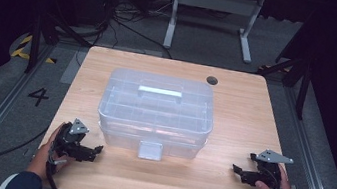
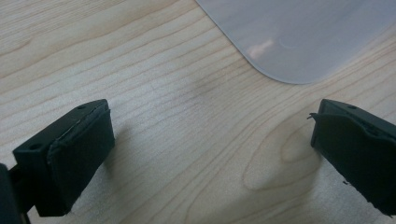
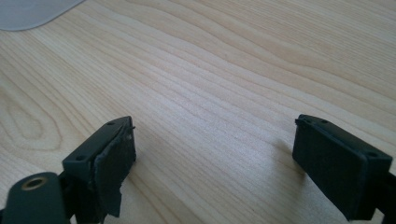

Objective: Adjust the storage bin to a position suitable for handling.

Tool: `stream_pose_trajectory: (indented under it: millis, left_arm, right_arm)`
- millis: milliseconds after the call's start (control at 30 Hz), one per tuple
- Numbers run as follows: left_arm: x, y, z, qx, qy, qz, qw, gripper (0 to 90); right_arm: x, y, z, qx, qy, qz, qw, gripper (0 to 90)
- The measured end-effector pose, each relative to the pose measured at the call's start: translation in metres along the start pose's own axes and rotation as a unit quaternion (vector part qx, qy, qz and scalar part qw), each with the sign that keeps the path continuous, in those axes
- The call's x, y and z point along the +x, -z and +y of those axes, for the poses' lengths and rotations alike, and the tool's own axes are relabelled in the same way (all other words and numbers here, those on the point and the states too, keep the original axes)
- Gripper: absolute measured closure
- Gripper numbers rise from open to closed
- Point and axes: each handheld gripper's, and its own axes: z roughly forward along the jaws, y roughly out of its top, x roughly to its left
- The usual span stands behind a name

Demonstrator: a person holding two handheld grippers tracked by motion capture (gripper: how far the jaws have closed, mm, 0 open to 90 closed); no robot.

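A clear plastic storage box [image 1: 156,110] with a lid, a top handle [image 1: 159,92] and a front latch [image 1: 150,150] stands in the middle of the wooden table [image 1: 235,109]. My left gripper [image 1: 93,152] rests low near the table's front left corner, held by a hand, its jaws open and empty, aimed toward the box's lower left corner [image 2: 299,42]. My right gripper [image 1: 238,171] sits near the front right corner, also open with nothing between its jaws. In the right gripper view the fingers [image 3: 107,168] stand wide apart over bare wood, with the box's corner [image 3: 32,11] far off.
Bare wood lies between each gripper and the box. A dark round grommet [image 1: 212,80] sits at the table's far right. Beyond the table are a white desk frame [image 1: 214,10], cables on the grey floor and yellow-black tape [image 1: 24,47] at the left.
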Motion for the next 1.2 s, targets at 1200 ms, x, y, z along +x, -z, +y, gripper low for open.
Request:
stream_pose_trajectory:
  millis: [1200]
  left_arm:
    - [0.014, 0.006, -0.006, 0.002, -0.055, -0.049, 0.9973, 0.4]
  right_arm:
    - [-0.006, 0.007, -0.001, 0.003, 0.003, 0.013, 0.9999, 24.3]
